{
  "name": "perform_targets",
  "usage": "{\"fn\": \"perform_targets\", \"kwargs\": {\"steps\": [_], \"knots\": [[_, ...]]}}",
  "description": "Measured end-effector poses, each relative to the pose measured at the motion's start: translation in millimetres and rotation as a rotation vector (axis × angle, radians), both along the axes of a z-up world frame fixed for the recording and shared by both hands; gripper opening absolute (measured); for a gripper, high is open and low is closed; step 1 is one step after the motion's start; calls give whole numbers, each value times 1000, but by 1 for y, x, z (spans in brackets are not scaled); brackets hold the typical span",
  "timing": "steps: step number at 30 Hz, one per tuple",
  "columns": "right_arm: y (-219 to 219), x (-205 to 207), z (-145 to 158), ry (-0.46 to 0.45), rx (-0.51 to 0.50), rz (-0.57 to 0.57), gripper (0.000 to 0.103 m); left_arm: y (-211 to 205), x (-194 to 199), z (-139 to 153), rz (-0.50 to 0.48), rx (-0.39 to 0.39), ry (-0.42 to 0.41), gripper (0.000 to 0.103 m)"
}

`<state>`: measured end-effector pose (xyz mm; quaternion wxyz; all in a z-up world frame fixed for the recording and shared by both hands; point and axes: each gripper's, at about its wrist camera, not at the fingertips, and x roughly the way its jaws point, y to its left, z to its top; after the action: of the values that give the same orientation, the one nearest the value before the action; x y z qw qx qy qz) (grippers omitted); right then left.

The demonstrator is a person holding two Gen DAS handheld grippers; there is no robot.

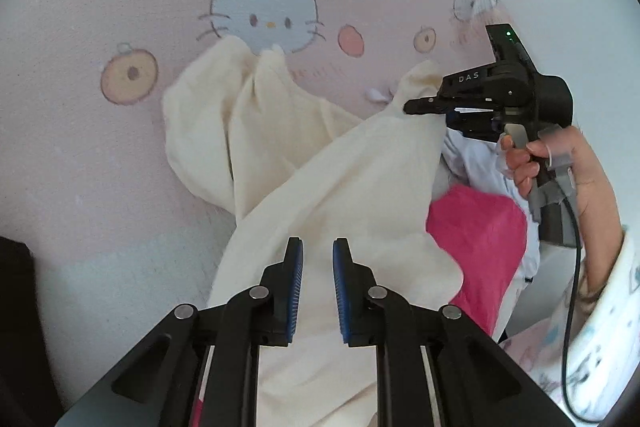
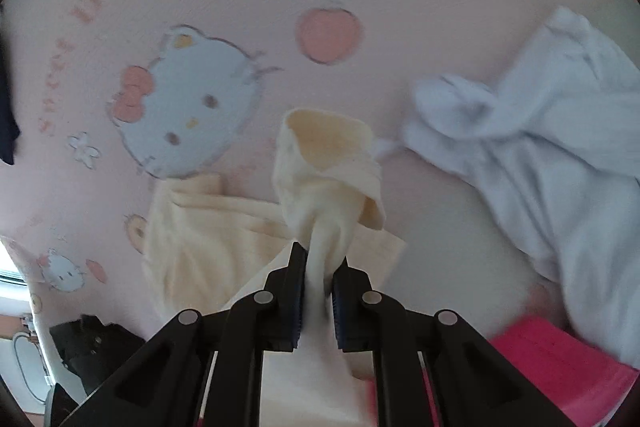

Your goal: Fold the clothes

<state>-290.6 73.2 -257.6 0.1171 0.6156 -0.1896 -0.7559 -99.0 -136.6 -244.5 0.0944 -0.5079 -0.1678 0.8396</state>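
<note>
1. Cream cloth (image 1: 320,187) lies on the pink printed sheet (image 1: 80,127), running from a bunched end near the cat print (image 1: 264,15) back toward the person, where it passes under the left gripper (image 1: 318,291).
2. Right gripper (image 2: 318,263) is clamped on a gathered corner of the cloth; the fabric bunches into a rope between its pads and flares open beyond them. In the left view that corner is lifted off the sheet at the cloth's right side.
3. Left gripper's pads stand only a narrow slot apart, with the cloth beneath them. Whether a fold is actually pinched I cannot tell, though the near-closed jaws suggest a grip.
4. The cloth's long axis stretches between the two grippers, so the coming move, as I judge it, turns on drawing both held ends apart to spread it flat.
5. Open room lies toward the far and left parts of the sheet, around the cat print.
6. Crowding is on the right: a white garment (image 2: 540,155) and a magenta one (image 1: 476,247) lie just beside the cloth, the magenta touching its edge.
7. A drag rightward could catch them.
</note>
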Motion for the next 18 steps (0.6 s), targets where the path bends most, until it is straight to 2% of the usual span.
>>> {"fn": "perform_targets", "kwargs": {"steps": [5,6,7,8,10,13,15,16,18], "knots": [[16,11,-17,-118,-20,-53,12,8,-2,-4,-2,4,-19,13],[19,13,-19,-144,-16,-59,22,9,-3,-1,-4,2,4,13],[22,15,-21,-170,-12,-65,42,10,-5,3,-7,2,34,14],[26,16,-22,-196,18,-76,50,10,-9,7,-15,5,50,14],[36,20,-20,-213,76,-109,54,11,-24,14,-39,9,48,15],[48,23,-6,-173,50,-164,54,10,-41,20,-50,-32,37,18],[54,24,8,-138,-11,-202,55,8,-50,21,-45,-42,21,22],[56,25,15,-122,-45,-221,55,8,-55,19,-47,-38,13,28],[54,25,24,-103,-88,-234,55,5,-62,15,-46,-33,7,49]]}}
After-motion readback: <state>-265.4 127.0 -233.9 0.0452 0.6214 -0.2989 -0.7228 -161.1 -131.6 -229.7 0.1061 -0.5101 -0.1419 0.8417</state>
